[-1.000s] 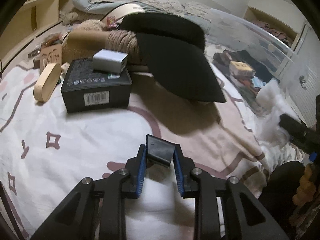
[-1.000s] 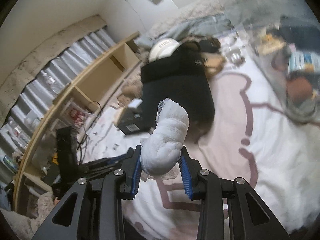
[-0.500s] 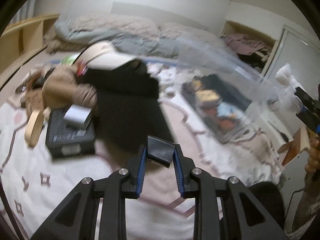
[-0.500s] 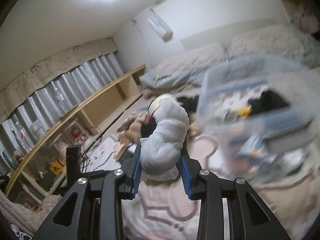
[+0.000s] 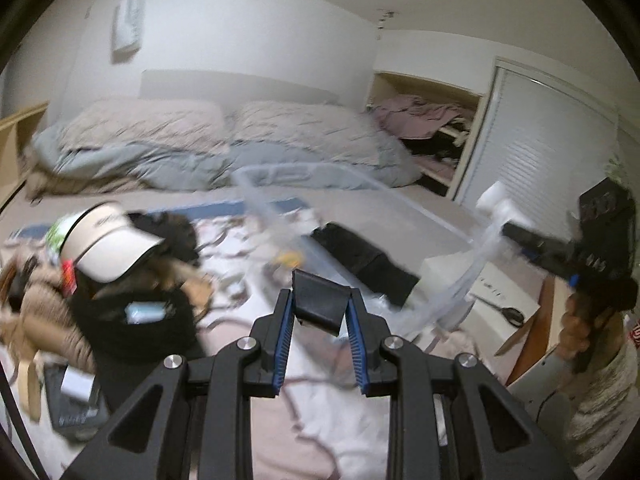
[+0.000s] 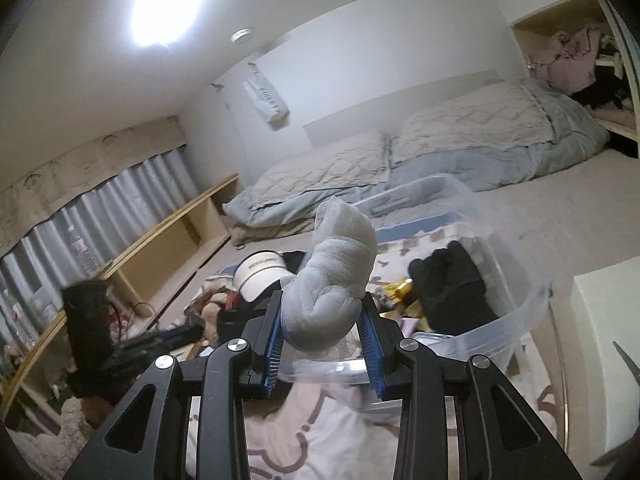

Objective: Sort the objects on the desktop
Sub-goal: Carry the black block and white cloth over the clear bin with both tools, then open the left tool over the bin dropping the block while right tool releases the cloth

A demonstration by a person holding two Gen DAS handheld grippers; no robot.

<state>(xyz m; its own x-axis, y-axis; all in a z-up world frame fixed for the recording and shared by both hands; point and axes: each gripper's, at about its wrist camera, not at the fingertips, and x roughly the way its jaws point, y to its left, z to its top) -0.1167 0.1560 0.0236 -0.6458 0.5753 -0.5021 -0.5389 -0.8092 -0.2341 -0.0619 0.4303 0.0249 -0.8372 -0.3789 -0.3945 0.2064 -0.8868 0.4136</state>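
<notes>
My left gripper is shut on a small black block and holds it in the air above the patterned blanket. My right gripper is shut on a white mesh bundle and holds it up just in front of the near rim of a clear plastic bin. The bin holds a black cloth and small items. In the left wrist view the bin is ahead to the right, and the right gripper with the bundle is at its far right.
A white cap lies on a pile of black clothing and a brown plush at the left. A dark box lies at the lower left. Pillows and bedding lie behind. Scissors rest on a white surface at the right.
Both grippers have risen and tilted up, so the bed and walls come into view. The right gripper with the bundle has moved over to the clear bin. Both grips are unchanged.
</notes>
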